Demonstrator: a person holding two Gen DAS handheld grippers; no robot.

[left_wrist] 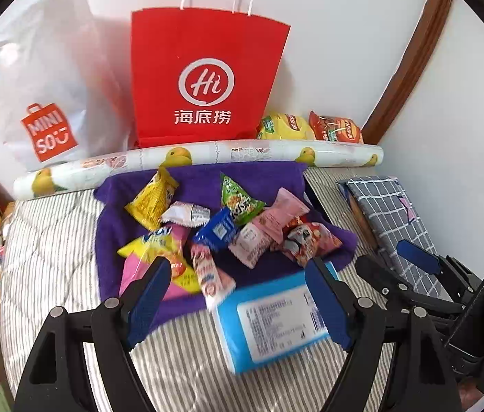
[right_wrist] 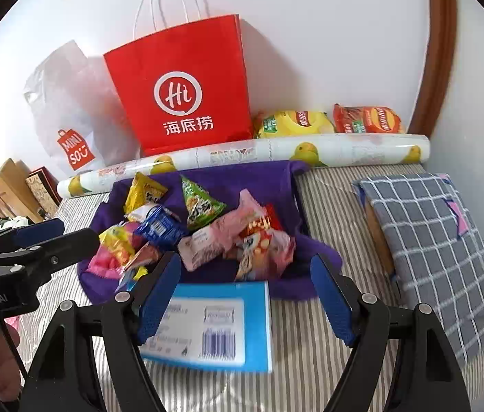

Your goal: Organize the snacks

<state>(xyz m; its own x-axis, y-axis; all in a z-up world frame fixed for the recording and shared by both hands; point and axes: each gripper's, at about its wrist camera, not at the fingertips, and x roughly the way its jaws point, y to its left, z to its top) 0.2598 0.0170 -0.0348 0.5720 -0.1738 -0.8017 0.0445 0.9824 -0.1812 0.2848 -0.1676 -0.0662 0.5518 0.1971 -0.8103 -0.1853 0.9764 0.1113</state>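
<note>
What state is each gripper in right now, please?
Left gripper: open, holding nothing.
Right gripper: open, holding nothing.

Both wrist fisheyes tilted steeply down over the striped bed [left_wrist: 53, 240], close above, facing the wall. Shared at frame centre: purple cloth [left_wrist: 204, 182], snack pile [right_wrist: 228, 237], red bag [right_wrist: 180, 96]. Left view placed further left.
</note>
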